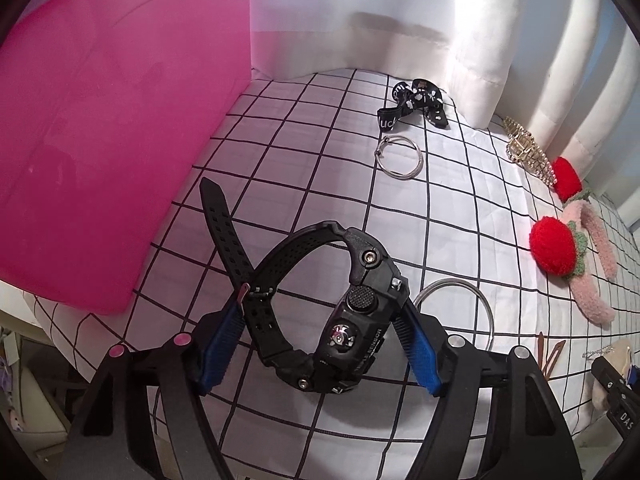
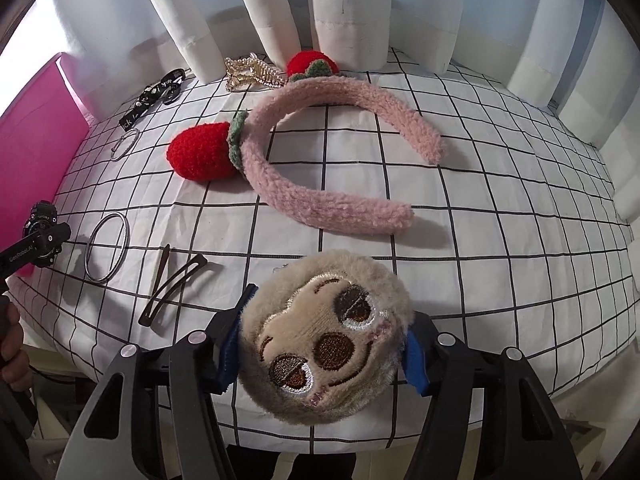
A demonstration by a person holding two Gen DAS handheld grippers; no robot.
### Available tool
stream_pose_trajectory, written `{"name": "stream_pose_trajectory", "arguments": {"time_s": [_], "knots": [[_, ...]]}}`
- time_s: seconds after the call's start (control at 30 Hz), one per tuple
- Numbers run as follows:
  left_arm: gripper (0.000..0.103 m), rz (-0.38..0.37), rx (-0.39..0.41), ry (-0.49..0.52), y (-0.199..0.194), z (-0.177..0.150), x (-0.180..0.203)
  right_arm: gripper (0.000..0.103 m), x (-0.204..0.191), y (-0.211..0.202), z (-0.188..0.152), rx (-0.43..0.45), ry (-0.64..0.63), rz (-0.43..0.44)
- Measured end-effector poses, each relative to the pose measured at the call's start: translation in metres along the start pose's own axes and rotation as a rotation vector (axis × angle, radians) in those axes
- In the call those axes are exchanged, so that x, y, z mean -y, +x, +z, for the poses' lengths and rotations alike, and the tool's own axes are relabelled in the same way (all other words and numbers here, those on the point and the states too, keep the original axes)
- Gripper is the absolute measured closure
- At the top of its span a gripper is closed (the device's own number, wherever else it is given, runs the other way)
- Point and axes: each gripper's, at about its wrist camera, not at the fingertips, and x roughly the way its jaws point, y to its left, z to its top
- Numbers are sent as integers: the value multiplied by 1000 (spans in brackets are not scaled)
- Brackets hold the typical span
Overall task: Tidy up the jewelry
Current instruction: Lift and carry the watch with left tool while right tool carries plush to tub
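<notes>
While the left gripper [image 1: 320, 330] clamps its partly open blue pads on a black watch [image 1: 320, 312] above the checked cloth [image 1: 320, 152], the right gripper [image 2: 320, 344] squeezes a plush animal-face clip [image 2: 326, 338]. Only the right wrist view shows the pink headband [image 2: 320, 196] whole and two hair clips [image 2: 172, 284].

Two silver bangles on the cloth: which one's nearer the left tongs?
The larger silver bangle, lying just beyond the left tongs beside the watch. The smaller one sits far back, by the black printed strap.
</notes>
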Motion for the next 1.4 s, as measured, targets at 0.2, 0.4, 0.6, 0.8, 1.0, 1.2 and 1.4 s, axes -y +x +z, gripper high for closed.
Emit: {"name": "stream_pose_trajectory", "arguments": {"time_s": [0.2,0.4,0.6,0.8,1.0,1.2,1.4], "knots": [[33,-13,40,7,-27,3,2,42,-6,-22,9,35,-22,14],[33,-27,86,4,-61,10,6,42,-19,-49,27,87,-63,50],[33,-35,128,-13,-96,17,8,42,-42,-77,47,152,-126,109],[33,-21,171,-40,-135,22,1,42,-71,-103,63,220,-203,181],[33,5,231,-77,-177,25,-14,42,-104,-122,83,271,-276,266],[33,55,283,-131,-208,33,-43,42,-153,-140,105,318,-358,354],[33,110,317,-204,-227,44,-88,42,-215,-150,122,346,-455,445]]}}
